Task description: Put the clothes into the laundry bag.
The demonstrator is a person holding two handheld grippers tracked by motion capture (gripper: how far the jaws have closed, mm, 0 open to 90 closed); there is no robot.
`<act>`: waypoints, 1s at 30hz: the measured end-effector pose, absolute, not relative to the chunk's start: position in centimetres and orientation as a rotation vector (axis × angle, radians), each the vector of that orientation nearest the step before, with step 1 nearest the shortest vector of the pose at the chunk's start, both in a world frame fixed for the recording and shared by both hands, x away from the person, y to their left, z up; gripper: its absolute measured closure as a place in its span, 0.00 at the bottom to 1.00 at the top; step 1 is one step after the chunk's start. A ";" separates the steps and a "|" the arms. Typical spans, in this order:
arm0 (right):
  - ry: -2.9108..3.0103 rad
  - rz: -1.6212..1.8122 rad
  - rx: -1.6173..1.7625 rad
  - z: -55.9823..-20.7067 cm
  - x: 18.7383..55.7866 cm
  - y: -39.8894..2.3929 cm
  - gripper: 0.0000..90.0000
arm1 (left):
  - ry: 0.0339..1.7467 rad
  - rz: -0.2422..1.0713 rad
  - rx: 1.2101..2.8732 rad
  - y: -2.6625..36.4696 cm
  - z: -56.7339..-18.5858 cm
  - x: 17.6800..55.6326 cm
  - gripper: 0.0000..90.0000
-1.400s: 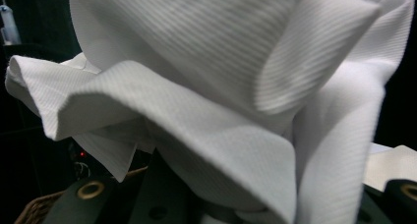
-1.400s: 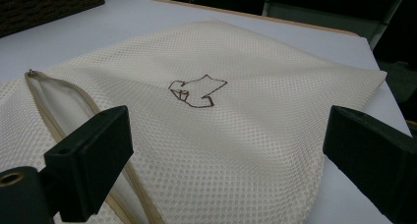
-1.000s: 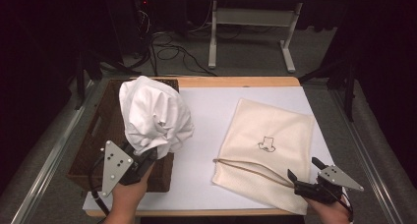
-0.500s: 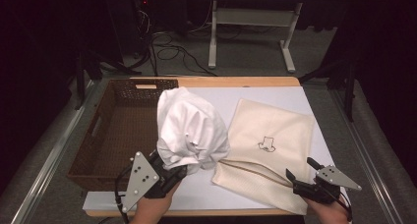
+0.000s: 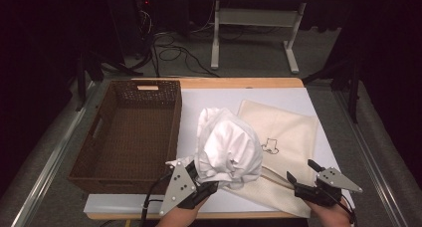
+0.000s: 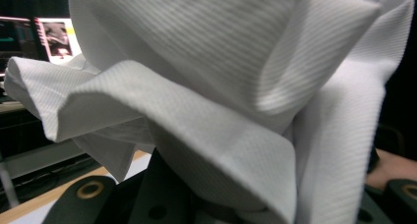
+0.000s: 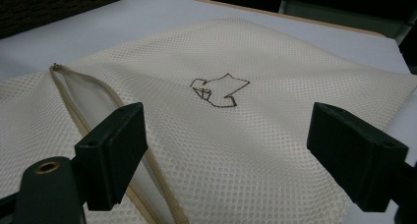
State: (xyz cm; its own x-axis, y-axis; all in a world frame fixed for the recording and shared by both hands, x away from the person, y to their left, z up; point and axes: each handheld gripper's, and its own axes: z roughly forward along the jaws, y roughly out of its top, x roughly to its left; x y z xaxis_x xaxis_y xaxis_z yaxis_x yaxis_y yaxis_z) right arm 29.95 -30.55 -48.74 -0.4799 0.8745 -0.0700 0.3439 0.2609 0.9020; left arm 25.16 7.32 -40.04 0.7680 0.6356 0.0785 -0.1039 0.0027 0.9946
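Observation:
A crumpled white cloth [image 5: 226, 147] hangs bunched up from my left gripper [image 5: 199, 184], which is shut on it near the table's front edge. In the left gripper view the cloth [image 6: 196, 86] drapes over the jaws and hides their tips. The bundle overlaps the left edge of a cream mesh bag [image 5: 291, 137] lying flat on the white mat. My right gripper [image 5: 301, 170] hovers at the bag's near corner; its jaws have just been closing a little but stand open [image 7: 233, 150] above the mesh [image 7: 275, 86], beside the bag's open zipper [image 7: 93, 101].
A dark wicker basket [image 5: 174, 122] with nothing in it stands at the left, half off the white mat [image 5: 214, 100]. Beyond the table's far wooden edge are a desk frame [image 5: 216, 38] and cables on the floor.
My left gripper has carried the white cloth to the right, from above the basket to the mat beside the mesh bag, and slightly lower. The right gripper has stayed where it was.

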 end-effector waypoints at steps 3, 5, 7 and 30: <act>1.962 1.188 1.098 -48.7 30.0 -30.5 0.19 | 0.445 0.595 1.486 6.6 -40.5 25.0 0.78; 1.965 1.187 1.106 -48.8 30.0 -30.4 0.20 | 0.434 0.590 1.499 6.2 -40.8 25.0 0.77; 1.973 1.188 1.105 -48.8 30.0 -30.3 0.21 | 0.433 0.594 1.507 5.8 -41.0 24.9 0.77; 2.147 1.141 1.076 -49.4 31.0 -28.1 0.36 | 0.557 0.600 1.521 7.9 -42.4 25.6 0.77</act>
